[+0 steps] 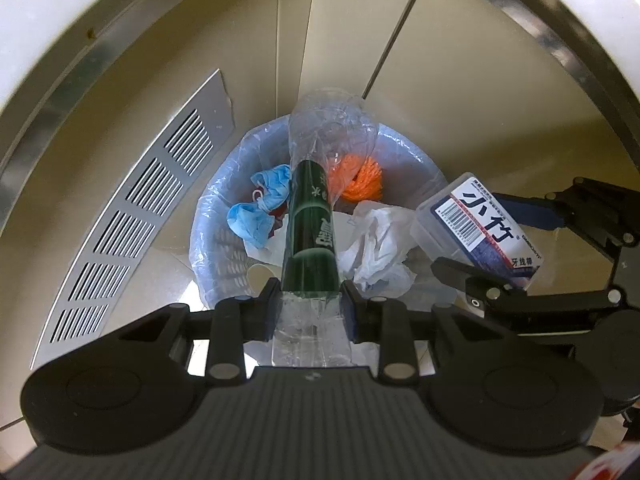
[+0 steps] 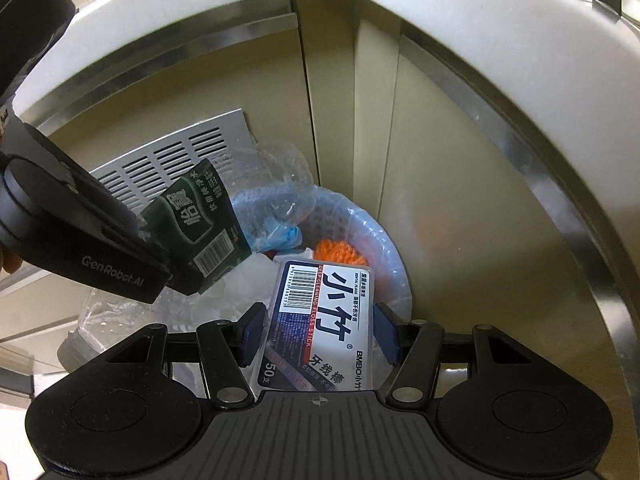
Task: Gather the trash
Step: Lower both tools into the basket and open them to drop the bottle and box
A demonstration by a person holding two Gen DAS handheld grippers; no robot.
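Clear crushed plastic bottle with the dark green label (image 1: 310,224) is clenched in your left claw (image 1: 310,308), long axis pointing straight down into the blue-lined round bin (image 1: 216,216); your right claw (image 2: 316,332) grips the flat floss-stick box (image 2: 320,320) above the bin's near rim.

Bin (image 1: 216,240): floor hidden under trash; near rim covered by the left gripper (image 1: 310,304) in the left view, by the right gripper (image 2: 316,330) in the right.
Bottle (image 1: 310,224): cap end behind the gripper body in the left view; cut by the gripper housing in the right.
Floss box (image 2: 320,320): lower end tucked under the gripper body; small label print unreadable.
Orange item (image 1: 360,180): partly covered by the bottle; kind unclear.
Vent panel (image 1: 132,208): lower end behind the gripper.
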